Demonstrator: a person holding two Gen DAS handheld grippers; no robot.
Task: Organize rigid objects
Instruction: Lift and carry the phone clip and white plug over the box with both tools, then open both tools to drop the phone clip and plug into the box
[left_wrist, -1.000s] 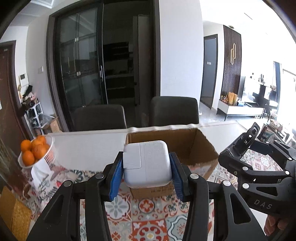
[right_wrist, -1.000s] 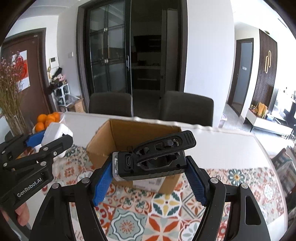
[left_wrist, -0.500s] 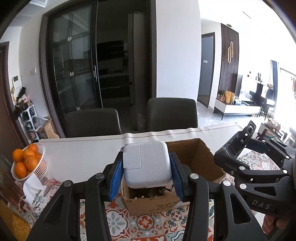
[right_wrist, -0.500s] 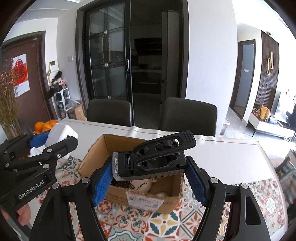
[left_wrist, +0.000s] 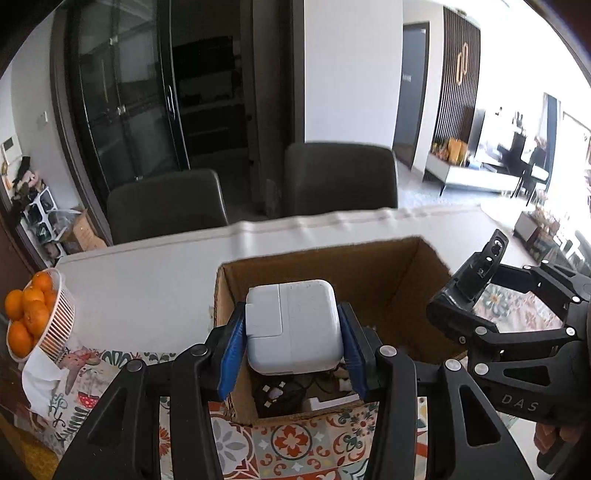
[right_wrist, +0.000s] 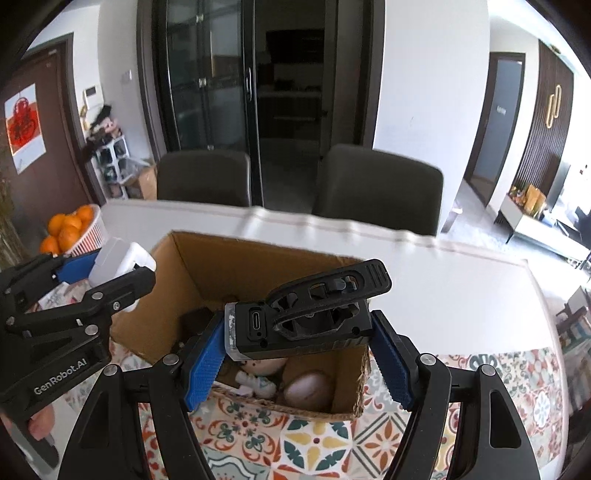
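Observation:
My left gripper (left_wrist: 291, 350) is shut on a white square power adapter (left_wrist: 291, 326) and holds it above the left part of an open cardboard box (left_wrist: 388, 273). My right gripper (right_wrist: 299, 350) is shut on a black device with a clip and a USB-C port (right_wrist: 306, 317), held above the same box (right_wrist: 221, 269). Inside the box lie a pale round object (right_wrist: 308, 387), a small figure (right_wrist: 258, 373) and dark items (left_wrist: 277, 395). Each gripper shows in the other's view: the right one (left_wrist: 517, 332), the left one (right_wrist: 70, 295).
The box stands on a patterned tile mat (right_wrist: 314, 443) on a white table (left_wrist: 147, 280). A white basket of oranges (left_wrist: 33, 317) sits at the left. Two dark chairs (left_wrist: 166, 206) stand behind the table.
Both grippers have moved forward and up over the box with their objects, so the box interior now shows beneath them. Both grips are unchanged.

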